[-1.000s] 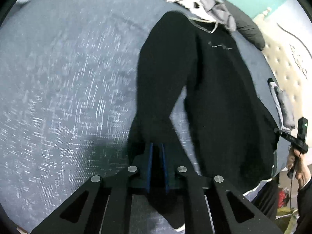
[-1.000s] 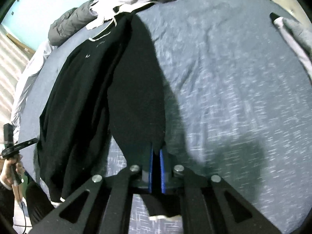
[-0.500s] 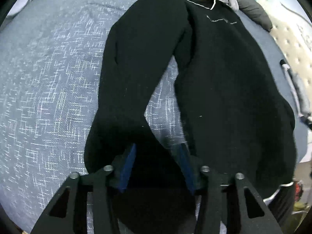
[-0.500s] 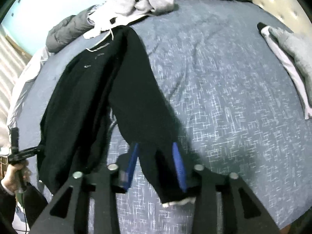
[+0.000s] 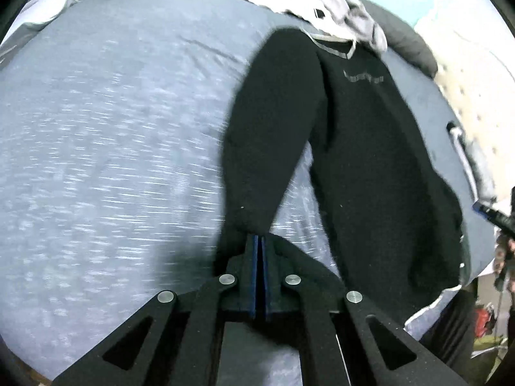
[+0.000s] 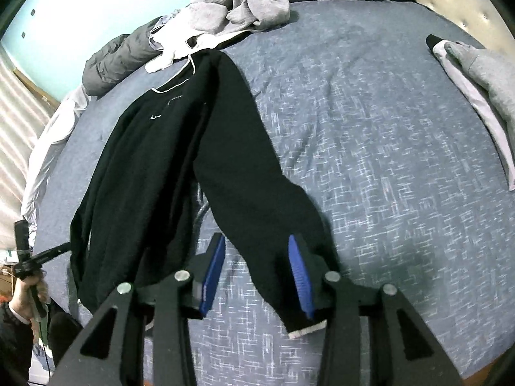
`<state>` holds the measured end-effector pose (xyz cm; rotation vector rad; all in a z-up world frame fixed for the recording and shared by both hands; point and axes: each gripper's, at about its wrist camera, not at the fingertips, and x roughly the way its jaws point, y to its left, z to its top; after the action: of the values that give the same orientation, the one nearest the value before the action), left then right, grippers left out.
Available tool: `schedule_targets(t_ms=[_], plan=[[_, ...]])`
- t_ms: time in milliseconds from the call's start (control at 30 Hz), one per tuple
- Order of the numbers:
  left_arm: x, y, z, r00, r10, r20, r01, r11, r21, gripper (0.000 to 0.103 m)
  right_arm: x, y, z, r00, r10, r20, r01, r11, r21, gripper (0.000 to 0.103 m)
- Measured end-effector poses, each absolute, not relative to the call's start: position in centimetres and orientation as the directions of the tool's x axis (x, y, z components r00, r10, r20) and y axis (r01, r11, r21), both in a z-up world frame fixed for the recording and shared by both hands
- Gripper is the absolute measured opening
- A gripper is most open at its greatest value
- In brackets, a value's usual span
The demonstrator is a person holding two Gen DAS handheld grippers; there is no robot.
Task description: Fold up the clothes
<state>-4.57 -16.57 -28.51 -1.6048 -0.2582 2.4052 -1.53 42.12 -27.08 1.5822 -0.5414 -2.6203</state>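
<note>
Now black sweater [image 6: 151, 167] flat, left gripper [image 5: 259, 257] pinching sleeve [image 5: 267, 148], right gripper [image 6: 257, 273] agape.

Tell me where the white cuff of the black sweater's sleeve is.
In the right wrist view the white cuff lies on the blue bedspread, low in the frame, just below the open right gripper.

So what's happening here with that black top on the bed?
A person is folding a black sweatshirt spread on a blue bedspread, using a hand-held gripper in each hand. The left hand-held gripper is pinched shut on the end of one sleeve. The right hand-held gripper is open, its blue pads straddling the other sleeve near its white cuff. More clothes are piled near the pillows.
</note>
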Motion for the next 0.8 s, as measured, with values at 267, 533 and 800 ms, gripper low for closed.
schedule_targets(t_ms=[267,533,800], plan=[[-4.6,-24.3,-28.9,-0.383,0.210,-0.900,0.145,-0.948,-0.283,0.003,-1.2,41.7,-26.7,-0.483,-0.210,-0.850,-0.150,-0.937,0.317,0.041],[-3.1,-20.3,-31.2,-0.288,0.268,-0.919,0.055,-0.954,-0.295,0.045,-1.5,40.6,-26.3,-0.476,-0.204,-0.855,-0.136,-0.944,0.301,0.046],[-2.3,-20.6,-30.6,-0.273,0.265,-0.925,0.046,-0.956,-0.288,0.046,-1.3,42.6,-28.1,-0.482,-0.162,-0.861,-0.179,-0.944,0.278,0.046]])
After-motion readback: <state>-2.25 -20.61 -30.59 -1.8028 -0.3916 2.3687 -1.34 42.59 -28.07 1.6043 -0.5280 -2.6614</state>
